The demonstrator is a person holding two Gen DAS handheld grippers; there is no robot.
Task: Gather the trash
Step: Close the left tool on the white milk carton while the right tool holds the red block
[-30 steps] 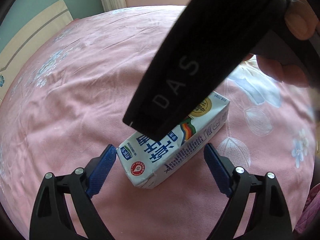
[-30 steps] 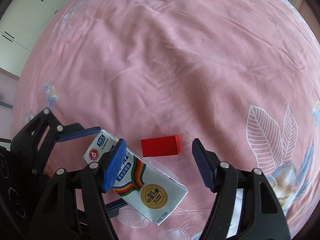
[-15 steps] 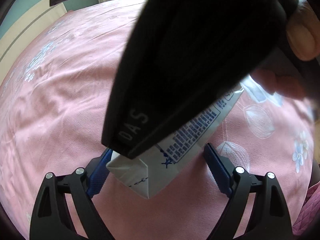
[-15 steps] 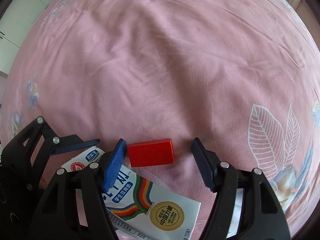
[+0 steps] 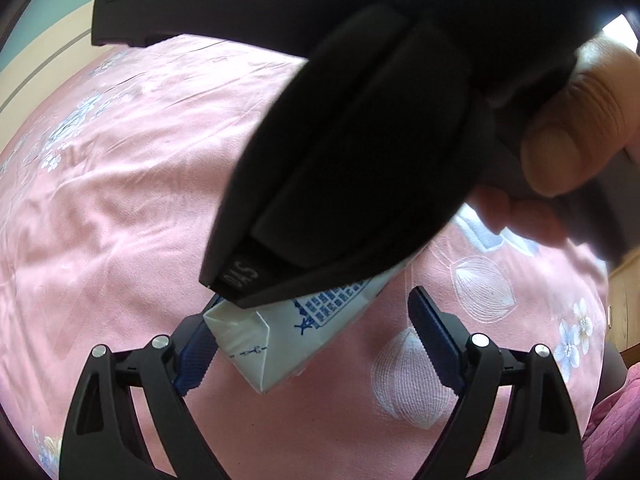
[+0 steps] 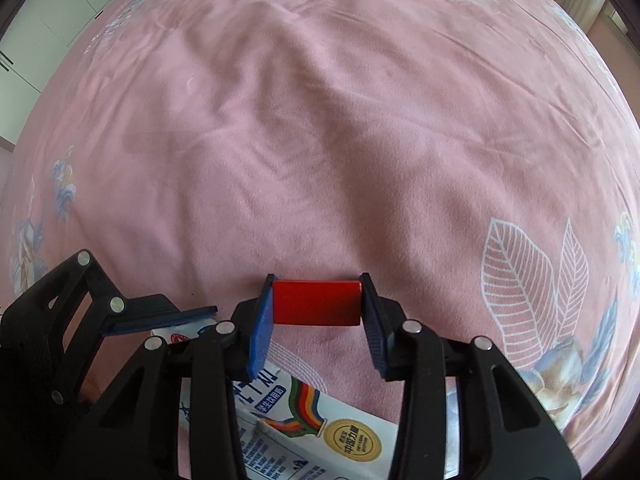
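A white milk carton point(image 5: 288, 340) with blue print lies on the pink bedspread between the fingers of my left gripper point(image 5: 310, 340). The left jaws stand wide; the left pad touches the carton's end, the right pad is apart from it. The carton also shows in the right wrist view point(image 6: 320, 436), under my right gripper. My right gripper point(image 6: 316, 308) is shut on a small red block point(image 6: 316, 303), both blue pads against its ends, just above the bedspread. The right gripper's black body point(image 5: 360, 140) and the hand holding it cover most of the carton in the left wrist view.
The pink flowered bedspread point(image 6: 320, 140) fills both views. The left gripper's fingers point(image 6: 132, 316) sit close beside my right gripper. White cupboards point(image 6: 52, 28) stand beyond the bed at the far left. A wooden edge point(image 5: 624, 312) shows at the right.
My right gripper moved forward over the red block and closed on it. The milk carton tipped onto its side between the left fingers, and the right gripper's body came lower over it.
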